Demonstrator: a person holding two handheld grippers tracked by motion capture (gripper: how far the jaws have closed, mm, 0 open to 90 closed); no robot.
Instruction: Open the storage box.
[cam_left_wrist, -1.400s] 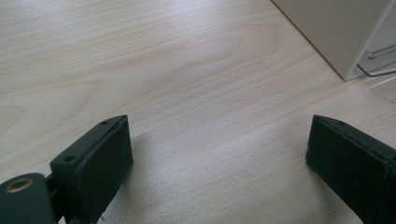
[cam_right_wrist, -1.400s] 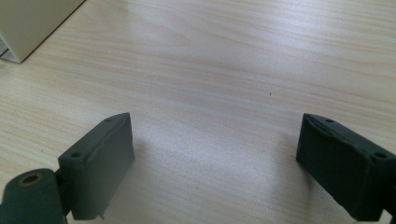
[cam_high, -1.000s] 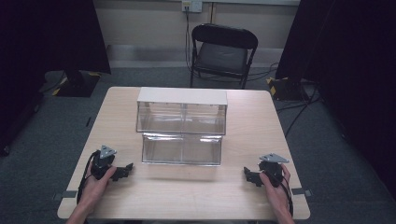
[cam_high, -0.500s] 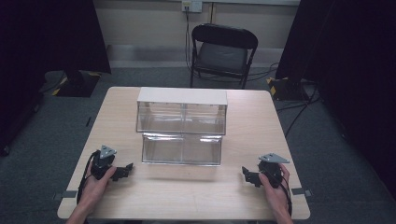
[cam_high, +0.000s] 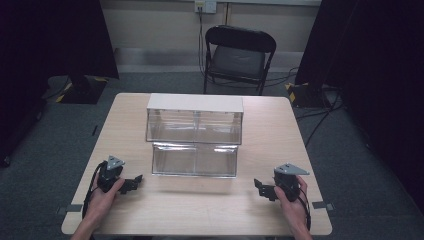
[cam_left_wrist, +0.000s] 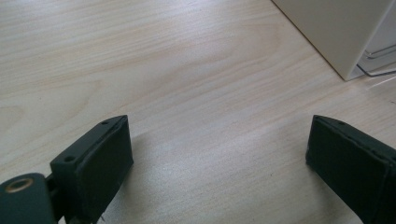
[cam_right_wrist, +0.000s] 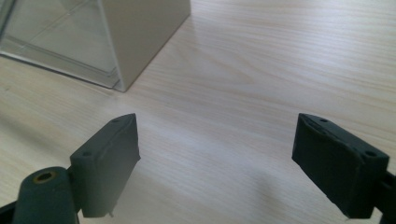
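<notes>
Drawers: clear two-tier drawer unit (cam_high: 194, 135) is sitting mid-frame on the table (cam_high: 300, 140), both tiers looking empty.
Left gripper (cam_high: 134, 183): I'm holding it wide, lower left, apart.
Right gripper (cam_high: 260, 188): I'm holding it wide, lower right.

the right gripper (cam_right_wrist: 217, 158) holds its two black jaws wide apart, low over the pale wood-grain tabletop (cam_right_wrist: 280, 60), with nothing between them but bare wood. at the upper left stands a clear plastic drawer box with a cream side panel (cam_right_wrist: 140, 32), its near corner resting on the tabletop just beyond the left jaw and apart from it. a soft shadow lies on the wood under the jaws.
</notes>
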